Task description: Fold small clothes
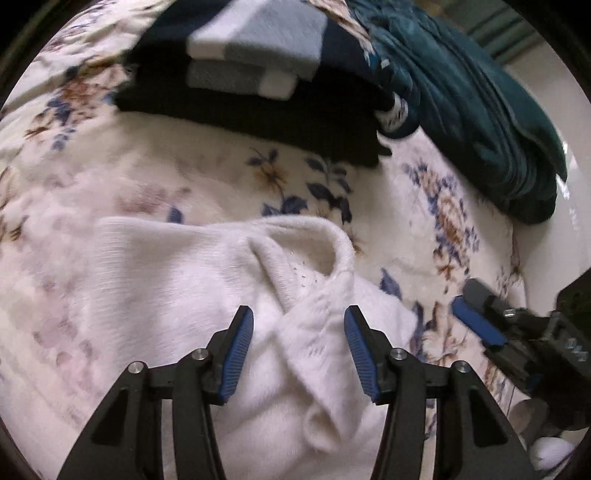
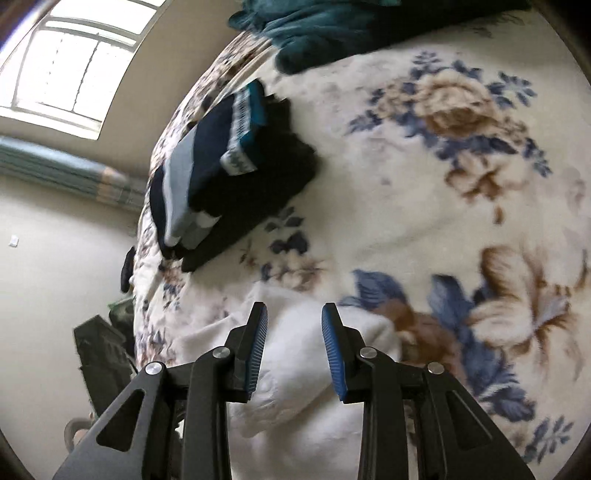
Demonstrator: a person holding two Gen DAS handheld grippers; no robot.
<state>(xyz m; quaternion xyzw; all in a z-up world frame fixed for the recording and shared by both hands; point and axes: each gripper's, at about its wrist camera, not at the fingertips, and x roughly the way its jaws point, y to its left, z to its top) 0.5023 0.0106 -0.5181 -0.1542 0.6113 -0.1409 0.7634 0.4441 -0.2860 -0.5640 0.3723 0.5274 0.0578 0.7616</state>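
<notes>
A white knit garment [image 1: 207, 295] lies rumpled on the floral blanket [image 1: 436, 206], collar toward the far side. My left gripper [image 1: 298, 317] is open just above it, empty, jaws on either side of a fold. My right gripper [image 2: 294, 314] is open and empty over the same white garment [image 2: 303, 376]. It also shows at the right edge of the left wrist view [image 1: 476, 314]. A stack of folded dark clothes [image 1: 258, 110], with grey-blue and white pieces on top, sits beyond; it also shows in the right wrist view [image 2: 236, 177].
A dark teal blanket [image 1: 491, 110] is bunched at the far right of the bed, also seen in the right wrist view [image 2: 332, 33]. The bed edge drops to the floor at left in the right wrist view, with a window [image 2: 70, 62] and dark objects [image 2: 103, 350] below.
</notes>
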